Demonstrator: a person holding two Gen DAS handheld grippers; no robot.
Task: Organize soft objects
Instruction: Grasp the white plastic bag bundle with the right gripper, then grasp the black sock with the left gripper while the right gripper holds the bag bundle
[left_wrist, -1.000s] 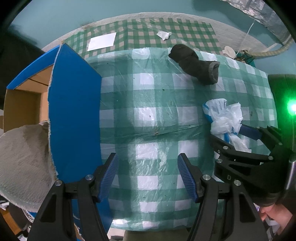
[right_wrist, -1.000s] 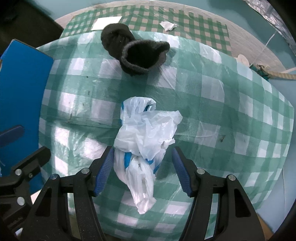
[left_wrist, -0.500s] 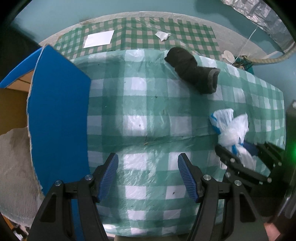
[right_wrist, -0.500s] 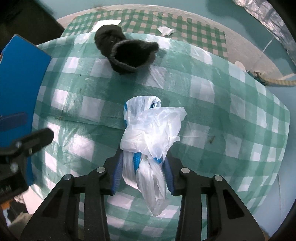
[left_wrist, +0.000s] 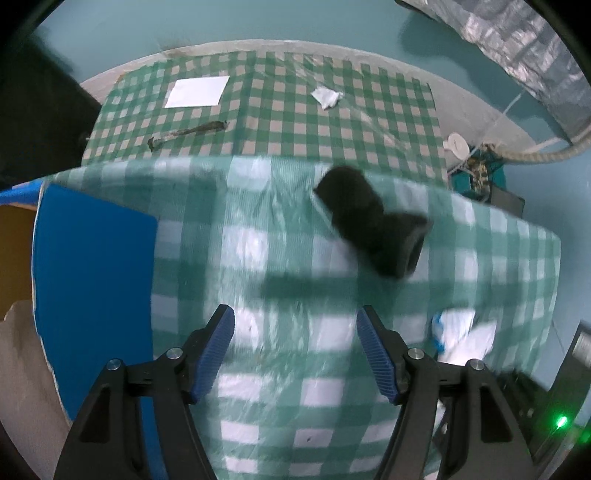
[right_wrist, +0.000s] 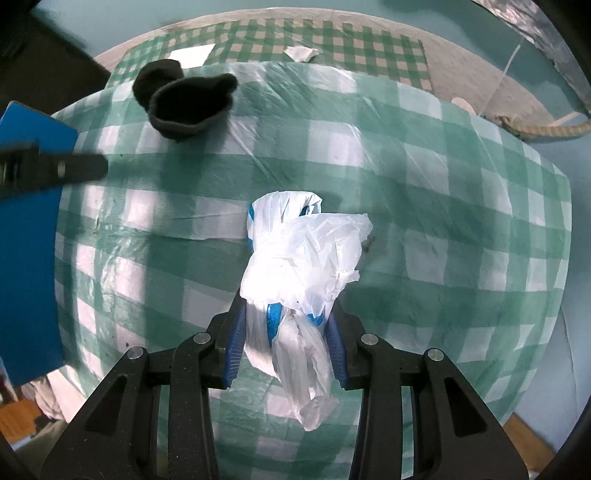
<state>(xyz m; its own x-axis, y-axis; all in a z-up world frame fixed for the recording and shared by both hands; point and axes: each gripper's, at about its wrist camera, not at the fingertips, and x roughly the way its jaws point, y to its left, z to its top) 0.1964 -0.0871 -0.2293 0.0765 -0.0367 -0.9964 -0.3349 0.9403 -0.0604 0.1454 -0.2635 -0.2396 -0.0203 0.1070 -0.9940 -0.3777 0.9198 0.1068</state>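
Tablecloth (right_wrist: 424, 206) margin beyond gripped bag (right_wrist: 295, 266)

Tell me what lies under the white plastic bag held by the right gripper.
The right gripper is shut on the plastic bag. Around it only the green checked tablecloth shows, under a clear film. Whatever lies directly under the bag is covered. The black sock lies apart.

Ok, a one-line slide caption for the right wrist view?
Right gripper shut on crumpled white plastic bag over green checked tablecloth; black sock beyond.
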